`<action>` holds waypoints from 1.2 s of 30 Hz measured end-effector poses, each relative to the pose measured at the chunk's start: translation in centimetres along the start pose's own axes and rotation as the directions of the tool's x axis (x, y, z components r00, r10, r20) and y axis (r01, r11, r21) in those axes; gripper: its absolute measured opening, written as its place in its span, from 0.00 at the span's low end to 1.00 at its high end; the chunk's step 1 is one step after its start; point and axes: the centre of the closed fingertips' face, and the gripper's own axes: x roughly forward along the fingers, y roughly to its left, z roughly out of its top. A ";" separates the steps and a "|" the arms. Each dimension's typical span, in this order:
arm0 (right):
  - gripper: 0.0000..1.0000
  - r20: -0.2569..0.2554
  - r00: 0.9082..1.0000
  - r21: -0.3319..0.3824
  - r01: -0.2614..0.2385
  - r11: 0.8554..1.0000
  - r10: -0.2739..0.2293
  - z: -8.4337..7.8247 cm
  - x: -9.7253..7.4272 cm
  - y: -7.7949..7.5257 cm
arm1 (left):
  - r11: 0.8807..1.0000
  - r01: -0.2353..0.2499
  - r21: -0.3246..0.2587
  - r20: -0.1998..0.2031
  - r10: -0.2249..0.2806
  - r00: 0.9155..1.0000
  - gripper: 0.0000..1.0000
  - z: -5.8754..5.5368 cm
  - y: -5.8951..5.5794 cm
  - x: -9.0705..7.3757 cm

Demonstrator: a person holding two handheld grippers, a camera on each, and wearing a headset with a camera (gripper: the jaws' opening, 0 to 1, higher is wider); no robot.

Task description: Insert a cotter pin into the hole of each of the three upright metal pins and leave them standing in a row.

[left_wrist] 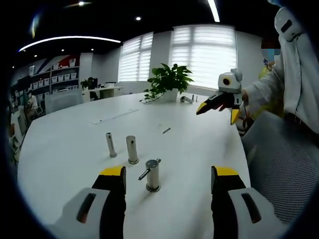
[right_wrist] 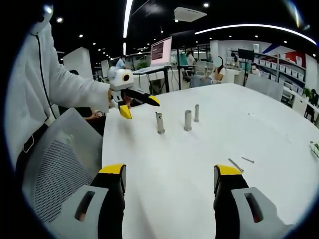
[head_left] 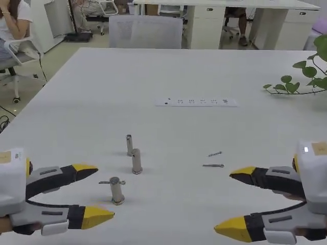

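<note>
Three upright metal pins stand in a slanted row on the white table (head_left: 204, 66). The nearest pin (head_left: 117, 191) (left_wrist: 152, 176) (right_wrist: 159, 122) has a cotter pin (head_left: 110, 181) (left_wrist: 147, 170) through its hole. The middle pin (head_left: 136, 161) (left_wrist: 132, 149) (right_wrist: 188, 120) and the far pin (head_left: 129, 145) (left_wrist: 110, 144) (right_wrist: 197, 113) show no cotter pin. Two loose cotter pins (head_left: 215, 153) (head_left: 213, 165) (right_wrist: 235, 165) lie to their right. My left gripper (head_left: 99, 193) (left_wrist: 169, 172) (right_wrist: 141, 107) is open and empty, just left of the nearest pin. My right gripper (head_left: 225, 201) (left_wrist: 217, 114) (right_wrist: 169, 172) is open and empty, below the loose cotter pins.
A flush power strip (head_left: 196, 102) sits mid-table beyond the pins. Plant leaves (head_left: 306, 76) trail over the table's right edge. A grey chair (head_left: 145, 30) stands at the far edge, and a person (head_left: 13, 25) sits at back left.
</note>
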 end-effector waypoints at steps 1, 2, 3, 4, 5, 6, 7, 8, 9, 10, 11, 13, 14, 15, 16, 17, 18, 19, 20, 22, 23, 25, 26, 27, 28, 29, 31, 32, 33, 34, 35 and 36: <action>0.74 0.001 1.000 0.001 -0.001 1.000 0.001 0.0 0.0 0.0 | 1.000 0.001 -0.009 0.001 -0.001 1.000 0.70 0.0 -0.4 -0.2; 0.74 0.002 1.000 0.002 -0.002 1.000 0.002 0.0 0.0 0.0 | 1.000 0.001 -0.009 0.001 -0.001 1.000 0.71 0.0 -0.5 -0.3; 0.74 0.002 1.000 0.003 -0.002 1.000 0.002 -0.1 0.0 0.1 | 1.000 -0.004 -0.009 0.004 0.004 1.000 0.73 0.0 -0.8 -0.4; 0.74 0.002 1.000 0.003 -0.002 1.000 0.002 -0.1 0.0 0.1 | 1.000 -0.003 -0.009 0.003 0.003 1.000 0.73 0.0 -1.0 -0.5; 0.74 0.001 1.000 0.002 -0.003 1.000 0.003 -0.2 0.0 0.1 | 1.000 -0.004 -0.010 0.004 0.004 1.000 0.73 0.0 -1.3 -0.7; 0.74 0.000 1.000 0.002 -0.004 1.000 0.004 -0.2 0.0 0.1 | 1.000 -0.007 -0.010 0.007 0.007 1.000 0.73 0.1 -1.5 -0.8; 0.74 0.001 1.000 0.002 -0.005 1.000 0.005 -0.2 0.1 0.1 | 1.000 -0.012 -0.016 0.011 0.012 1.000 0.74 0.2 -1.6 -0.9; 0.74 0.002 1.000 0.002 -0.006 1.000 0.006 -0.2 0.1 0.2 | 1.000 -0.015 -0.025 0.014 0.015 1.000 0.75 0.2 -1.7 -1.0; 0.74 0.002 1.000 0.002 -0.006 1.000 0.006 -0.2 0.1 0.2 | 0.999 -0.018 -0.028 0.018 0.019 1.000 0.75 0.3 -1.8 -1.1; 0.74 0.002 1.000 0.001 -0.006 1.000 0.006 -0.2 0.1 0.2 | 0.999 -0.021 -0.030 0.024 0.021 0.999 0.75 0.4 -2.0 -1.2; 0.74 0.001 1.000 0.001 -0.007 1.000 0.007 -0.3 0.1 0.2 | 0.999 -0.022 -0.033 0.027 0.023 0.999 0.76 0.4 -2.1 -1.3; 0.74 -0.001 1.000 -0.001 -0.010 1.000 0.010 -0.3 0.2 0.2 | 0.999 -0.030 -0.039 0.032 0.031 0.999 0.78 0.5 -2.4 -1.4; 0.74 -0.001 1.000 -0.001 -0.011 1.000 0.011 -0.3 0.2 0.3 | 0.999 -0.029 -0.042 0.036 0.031 0.999 0.77 0.5 -2.6 -1.5; 0.74 -0.001 1.000 0.000 -0.013 1.000 0.013 -0.3 0.3 0.3 | 0.999 -0.030 -0.043 0.037 0.031 0.999 0.78 0.5 -2.8 -1.5; 0.74 -0.002 1.000 -0.001 -0.014 1.000 0.014 -0.4 0.3 0.3 | 0.999 -0.030 -0.043 0.038 0.032 0.999 0.78 0.5 -3.1 -1.6; 0.74 -0.004 1.000 -0.002 -0.015 1.000 0.015 -0.4 0.4 0.3 | 0.999 -0.030 -0.043 0.036 0.032 0.999 0.78 0.4 -3.2 -1.6; 0.74 -0.005 1.000 -0.002 -0.017 1.000 0.017 -0.4 0.5 0.3 | 0.999 -0.028 -0.045 0.035 0.030 0.999 0.79 0.4 -3.4 -1.6; 0.74 -0.006 1.000 -0.001 -0.019 1.000 0.019 -0.4 0.5 0.2 | 0.999 -0.027 -0.046 0.034 0.029 0.999 0.79 0.3 -3.6 -1.6; 0.74 -0.006 1.000 -0.001 -0.020 1.000 0.020 -0.4 0.6 0.2 | 0.999 -0.026 -0.044 0.033 0.027 0.999 0.79 0.3 -3.8 -1.6; 0.74 -0.011 1.000 -0.005 -0.024 1.000 0.024 -0.4 0.9 0.1 | 0.999 -0.019 -0.047 0.034 0.021 0.999 0.79 0.3 -4.0 -1.7; 0.74 -0.012 1.000 -0.007 -0.026 1.000 0.026 -0.4 1.0 0.1 | 0.999 -0.018 -0.045 0.034 0.020 0.999 0.79 0.3 -4.1 -1.6; 0.74 -0.014 0.999 -0.009 -0.029 1.000 0.029 -0.2 1.3 0.0 | 0.999 -0.016 -0.046 0.033 0.017 0.999 0.79 0.2 -4.2 -1.6; 0.74 -0.014 0.999 -0.010 -0.030 0.999 0.030 -0.2 1.5 0.0 | 0.999 -0.015 -0.046 0.034 0.017 0.999 0.79 0.2 -4.2 -1.6; 0.74 -0.017 0.999 -0.014 -0.031 0.999 0.031 -0.1 1.7 -0.1 | 0.999 -0.015 -0.047 0.034 0.016 0.999 0.78 0.2 -4.3 -1.5; 0.74 -0.019 0.999 -0.017 -0.032 0.999 0.032 0.0 1.8 -0.2 | 0.999 -0.013 -0.047 0.034 0.015 0.999 0.78 0.2 -4.3 -1.5; 0.74 -0.019 0.999 -0.019 -0.033 0.999 0.033 0.1 2.0 -0.3 | 0.999 -0.013 -0.047 0.034 0.015 0.999 0.78 0.2 -4.3 -1.5; 0.74 -0.021 0.999 -0.025 -0.036 0.999 0.035 0.3 2.5 -0.6 | 0.999 -0.013 -0.047 0.037 0.015 0.999 0.78 0.2 -4.2 -1.5; 0.73 -0.021 0.999 -0.028 -0.036 0.999 0.035 0.5 2.7 -0.8 | 0.999 -0.012 -0.050 0.038 0.014 0.999 0.78 0.2 -4.2 -1.5; 0.73 -0.021 0.999 -0.029 -0.037 0.999 0.037 0.6 3.0 -0.9 | 0.999 -0.014 -0.051 0.035 0.016 0.999 0.78 0.1 -4.2 -1.5; 0.73 -0.021 0.999 -0.030 -0.039 0.999 0.039 0.7 3.2 -1.0 | 0.999 -0.014 -0.051 0.035 0.016 0.999 0.78 0.1 -4.2 -1.5; 0.73 -0.022 0.999 -0.032 -0.041 0.999 0.040 0.9 3.5 -1.1 | 0.999 -0.014 -0.052 0.036 0.015 0.999 0.77 0.0 -4.2 -1.5; 0.72 -0.025 0.999 -0.037 -0.044 0.998 0.044 1.0 3.9 -1.2 | 0.999 -0.015 -0.052 0.034 0.016 0.999 0.78 0.0 -4.2 -1.5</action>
